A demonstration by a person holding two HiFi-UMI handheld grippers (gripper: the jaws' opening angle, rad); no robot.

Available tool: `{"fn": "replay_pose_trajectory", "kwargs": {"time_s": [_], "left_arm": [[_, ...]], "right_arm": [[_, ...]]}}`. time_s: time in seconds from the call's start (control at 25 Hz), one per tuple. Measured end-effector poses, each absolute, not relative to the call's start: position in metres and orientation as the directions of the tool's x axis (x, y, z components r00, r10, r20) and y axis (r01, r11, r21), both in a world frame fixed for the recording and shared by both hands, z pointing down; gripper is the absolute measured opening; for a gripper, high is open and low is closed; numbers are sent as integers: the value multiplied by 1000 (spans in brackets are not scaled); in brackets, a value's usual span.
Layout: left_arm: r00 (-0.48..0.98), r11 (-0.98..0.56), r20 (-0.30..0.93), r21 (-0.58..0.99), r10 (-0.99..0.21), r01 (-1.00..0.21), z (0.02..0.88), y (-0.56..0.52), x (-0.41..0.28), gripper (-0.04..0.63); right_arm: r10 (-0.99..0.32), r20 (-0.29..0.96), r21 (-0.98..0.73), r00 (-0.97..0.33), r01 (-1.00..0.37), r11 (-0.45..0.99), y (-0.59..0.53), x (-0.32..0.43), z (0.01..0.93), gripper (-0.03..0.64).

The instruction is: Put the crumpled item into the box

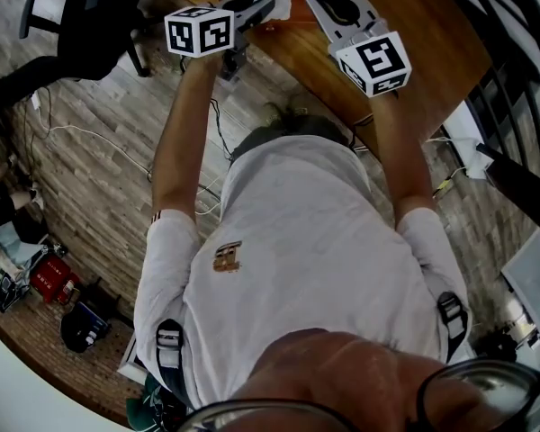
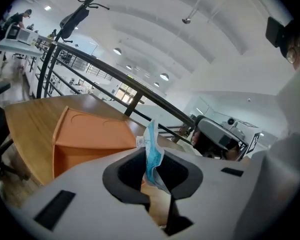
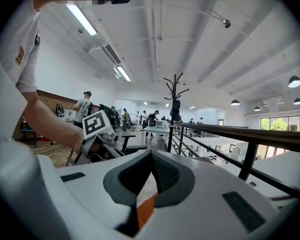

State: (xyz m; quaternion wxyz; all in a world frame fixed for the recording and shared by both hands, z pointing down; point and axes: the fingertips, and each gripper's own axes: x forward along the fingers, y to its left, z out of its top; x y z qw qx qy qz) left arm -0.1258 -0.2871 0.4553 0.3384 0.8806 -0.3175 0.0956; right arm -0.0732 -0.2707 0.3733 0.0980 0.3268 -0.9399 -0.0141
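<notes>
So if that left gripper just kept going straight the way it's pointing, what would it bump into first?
Probably the orange box: it sits just ahead, slightly left of the left gripper, which is shut on the crumpled item. Depth is hard to judge.

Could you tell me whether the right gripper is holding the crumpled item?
No, the right gripper is shut on nothing; the left gripper holds the crumpled item.

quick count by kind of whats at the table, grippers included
orange box: 1
crumpled item: 1
grippers: 2, the left gripper shut on the crumpled item and the right gripper shut and empty
total: 4
</notes>
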Motion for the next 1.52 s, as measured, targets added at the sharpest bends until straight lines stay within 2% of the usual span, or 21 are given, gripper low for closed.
{"fn": "replay_pose_trajectory", "kwargs": {"time_s": [0.68,1.28,1.52], "left_arm": [[708,-412,602,576,-370,-706,527,-330,-110,75],[654,-385,691,538,-309,-750,554,-341,-99,75],[579,-409,754,445,-308,-797,565,-343,-106,77]], "right_arm": [[-617,188,64,-765,-617,784,-303,-57,386,32],[-605,167,43,-778,-607,793,-308,-52,385,32],[-601,163,35,-782,-604,796,-311,-50,387,32]]}}
